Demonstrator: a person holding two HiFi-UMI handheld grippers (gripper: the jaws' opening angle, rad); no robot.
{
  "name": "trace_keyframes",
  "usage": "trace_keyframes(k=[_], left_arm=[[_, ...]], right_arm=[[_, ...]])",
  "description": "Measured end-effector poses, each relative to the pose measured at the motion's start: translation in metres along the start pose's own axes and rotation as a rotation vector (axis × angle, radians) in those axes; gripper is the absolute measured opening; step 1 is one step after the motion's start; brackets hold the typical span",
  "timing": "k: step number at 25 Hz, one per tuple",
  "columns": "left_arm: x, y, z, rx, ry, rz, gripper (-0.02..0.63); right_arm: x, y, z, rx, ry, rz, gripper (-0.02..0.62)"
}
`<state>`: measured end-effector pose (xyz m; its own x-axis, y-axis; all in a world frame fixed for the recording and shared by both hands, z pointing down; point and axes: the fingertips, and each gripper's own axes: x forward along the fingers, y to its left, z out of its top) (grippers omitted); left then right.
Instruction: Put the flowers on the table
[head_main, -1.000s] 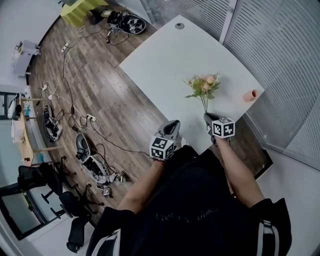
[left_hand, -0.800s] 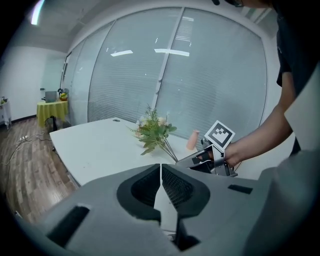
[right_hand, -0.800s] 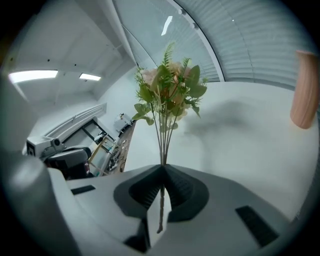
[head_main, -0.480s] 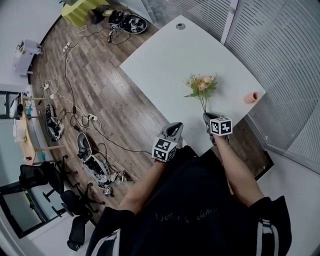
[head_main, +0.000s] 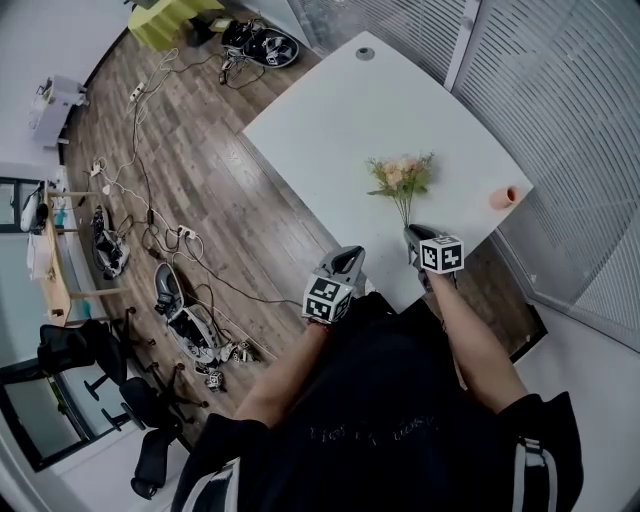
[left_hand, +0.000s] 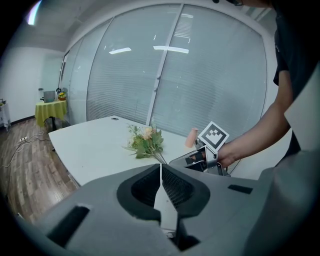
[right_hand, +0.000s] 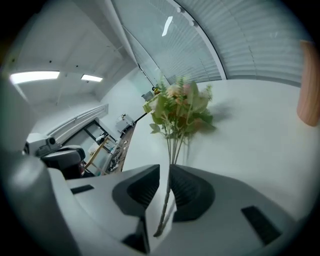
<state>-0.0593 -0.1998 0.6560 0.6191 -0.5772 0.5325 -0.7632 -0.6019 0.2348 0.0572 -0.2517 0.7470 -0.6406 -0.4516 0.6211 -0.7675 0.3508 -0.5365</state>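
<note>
Stems of the small pink-and-cream flower bunch with green leaves (head_main: 402, 178) are pinched between the jaws of the right gripper (head_main: 412, 232), blooms over the white table (head_main: 340, 110) close to its near edge. The left gripper (head_main: 347, 255) is closed on nothing (idle, off the table). Risk: if released here, overhanging stems may tip the bunch onto the wooden floor (head_main: 200, 170).

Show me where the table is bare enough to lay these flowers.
The table is bare from the flowers out to the far grommet and along its left edge. Tighter only to the right, between the flowers and the pink cup at the edge.
</note>
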Motion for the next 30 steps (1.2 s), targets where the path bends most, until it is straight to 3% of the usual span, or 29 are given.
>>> trace_keyframes(k=[11,19,30], left_arm=[[-0.005,-0.007,0.016,-0.007,-0.048,-0.014,0.028],[-0.02,-0.003,0.05,0.001,-0.115,-0.001,0.028],[-0.028,-0.039,0.081,0.037,-0.213,-0.095,0.028]], right_arm=[[-0.016,0.009,0.005,-0.074,-0.015,0.01,0.04],[-0.042,0.053,0.034,-0.254,-0.136,0.072,0.034],[-0.114,0.12,0.082,-0.347,-0.407,0.121,0.034]])
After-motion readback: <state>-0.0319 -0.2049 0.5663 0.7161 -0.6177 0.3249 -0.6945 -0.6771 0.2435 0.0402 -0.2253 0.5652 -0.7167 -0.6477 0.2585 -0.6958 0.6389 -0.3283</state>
